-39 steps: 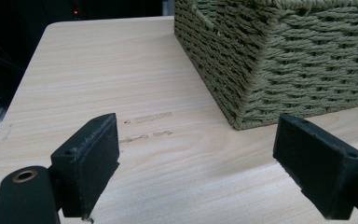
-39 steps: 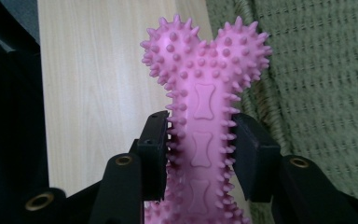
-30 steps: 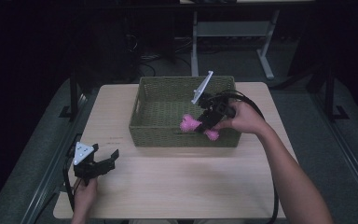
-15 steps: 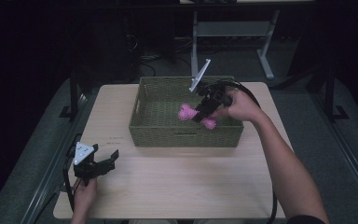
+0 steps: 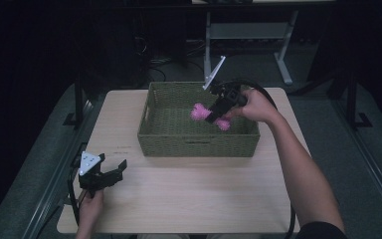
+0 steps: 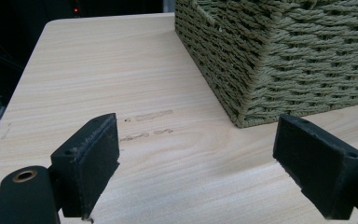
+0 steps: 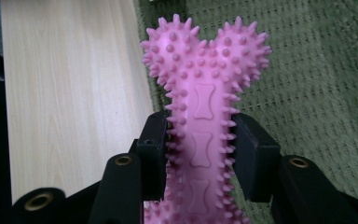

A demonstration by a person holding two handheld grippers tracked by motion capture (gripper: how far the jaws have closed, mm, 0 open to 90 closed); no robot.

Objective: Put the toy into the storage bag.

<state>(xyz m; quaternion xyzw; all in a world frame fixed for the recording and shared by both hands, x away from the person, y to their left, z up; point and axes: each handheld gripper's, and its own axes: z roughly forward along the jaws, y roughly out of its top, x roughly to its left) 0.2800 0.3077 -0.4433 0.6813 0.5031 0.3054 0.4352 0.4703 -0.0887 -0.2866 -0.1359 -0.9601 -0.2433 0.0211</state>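
Pale wooden table [image 5: 189, 199]: keep right gripper [image 5: 214, 113] clenched on pink spiky rubber bone [image 7: 205, 107], lower into green woven basket [image 5: 194, 144]; left gripper [image 5: 110, 177] released, idle.

Spiky pink bone toy [image 7: 204, 98] — olive-green woven basket [image 5: 197, 144] — pale wood-grain table [image 5: 189, 194] (black gripper jaws).

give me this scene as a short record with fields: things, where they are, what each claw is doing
table: light wood
basket: green woven, at the table's far middle
toy: pink spiky bone, held above the basket's inside
right claw: shut on the toy's shaft, over the basket
left claw: open, holding nothing, low over the table's near left corner
person: a hand on each claw
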